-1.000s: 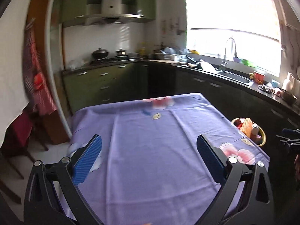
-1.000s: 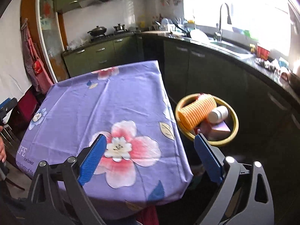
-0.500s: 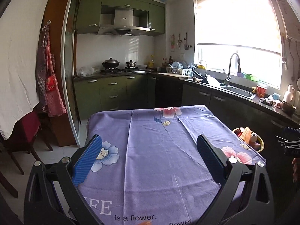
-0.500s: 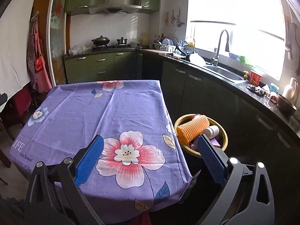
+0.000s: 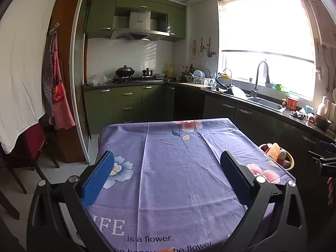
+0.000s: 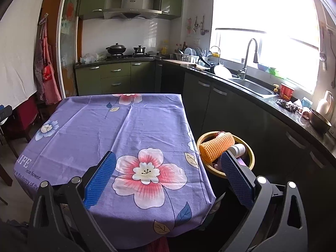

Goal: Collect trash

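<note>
Both views pull back and tilt up versus a second ago. My left gripper and right gripper hang spread wide, empty, over the purple tablecloth. Trash sits in the yellow bin beside the table's right edge.

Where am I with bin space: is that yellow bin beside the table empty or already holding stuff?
Already holding stuff. The yellow bin contains an orange netted item, a white bottle and a purple box; how deep the fill goes cannot be told.
</note>
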`<control>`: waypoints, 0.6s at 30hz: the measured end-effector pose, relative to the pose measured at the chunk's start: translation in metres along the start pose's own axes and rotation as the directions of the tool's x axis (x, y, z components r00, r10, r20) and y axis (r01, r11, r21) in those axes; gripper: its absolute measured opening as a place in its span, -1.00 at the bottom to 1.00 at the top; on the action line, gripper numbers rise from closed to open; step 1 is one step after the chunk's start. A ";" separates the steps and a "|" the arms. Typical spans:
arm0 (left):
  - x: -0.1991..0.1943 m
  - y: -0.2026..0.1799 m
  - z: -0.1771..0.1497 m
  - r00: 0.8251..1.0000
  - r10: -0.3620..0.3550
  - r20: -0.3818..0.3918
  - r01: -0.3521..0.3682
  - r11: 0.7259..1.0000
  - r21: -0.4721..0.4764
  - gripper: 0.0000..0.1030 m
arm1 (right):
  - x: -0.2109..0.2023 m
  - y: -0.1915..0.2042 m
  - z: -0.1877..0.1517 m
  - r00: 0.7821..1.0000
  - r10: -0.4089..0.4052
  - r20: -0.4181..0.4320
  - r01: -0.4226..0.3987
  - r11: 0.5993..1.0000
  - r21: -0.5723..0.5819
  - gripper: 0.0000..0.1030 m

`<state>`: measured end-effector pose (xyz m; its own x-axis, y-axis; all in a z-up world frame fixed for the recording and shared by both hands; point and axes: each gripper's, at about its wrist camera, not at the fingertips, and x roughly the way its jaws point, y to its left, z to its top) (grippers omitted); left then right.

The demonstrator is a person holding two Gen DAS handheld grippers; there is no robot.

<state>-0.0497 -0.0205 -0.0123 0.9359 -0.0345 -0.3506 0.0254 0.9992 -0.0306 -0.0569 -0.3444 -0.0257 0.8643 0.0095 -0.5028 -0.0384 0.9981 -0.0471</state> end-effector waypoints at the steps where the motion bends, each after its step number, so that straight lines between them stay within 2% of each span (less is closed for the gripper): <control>1: 0.000 0.000 0.000 1.000 0.000 -0.001 0.000 1.000 -0.004 0.87 | 0.001 0.000 0.000 1.000 0.001 0.000 -0.001 1.000 -0.001 0.90; 18: -0.002 -0.011 0.003 0.999 -0.037 0.008 0.036 0.999 0.026 0.87 | 0.001 -0.001 0.001 1.000 0.006 0.003 -0.006 1.000 0.003 0.90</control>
<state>-0.0507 -0.0318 -0.0083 0.9371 -0.0710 -0.3419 0.0685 0.9975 -0.0192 -0.0556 -0.3455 -0.0250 0.8656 0.0161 -0.5005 -0.0427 0.9982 -0.0416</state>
